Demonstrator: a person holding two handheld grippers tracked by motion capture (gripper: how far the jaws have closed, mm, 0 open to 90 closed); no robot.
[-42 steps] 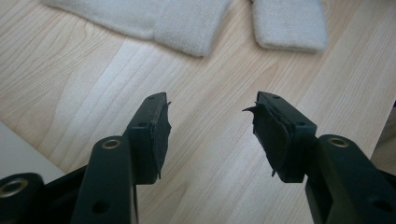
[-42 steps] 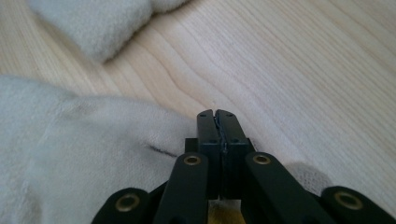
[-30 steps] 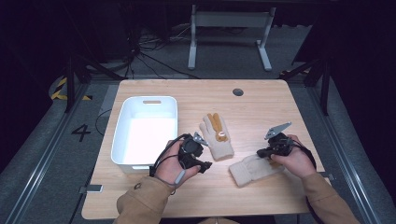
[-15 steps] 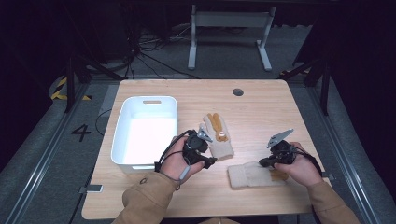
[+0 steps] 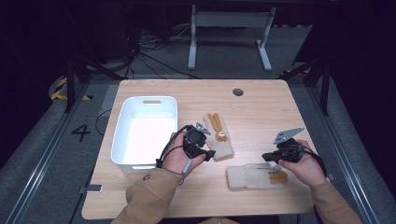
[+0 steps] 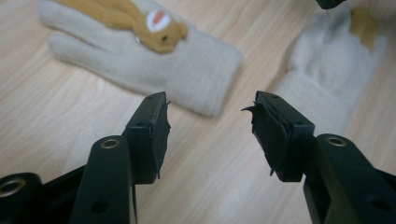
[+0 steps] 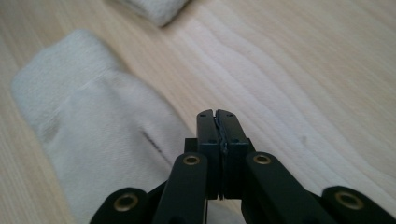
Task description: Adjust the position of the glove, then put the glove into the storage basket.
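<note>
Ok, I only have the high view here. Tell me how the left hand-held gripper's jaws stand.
Observer: The left hand-held gripper is open with nothing between its jaws. It points at bare table between the two gloves' cuffs.
Operator: Now give me the right one.
Observer: The right hand-held gripper is shut, jaw against jaw, with no fabric between. Its tip is just beside the plain glove.
Operator: Describe the brown thing on the other glove.
Observer: It is a brown plush animal with long ears and a white and orange patch, lying on the back of the decorated glove.
</note>
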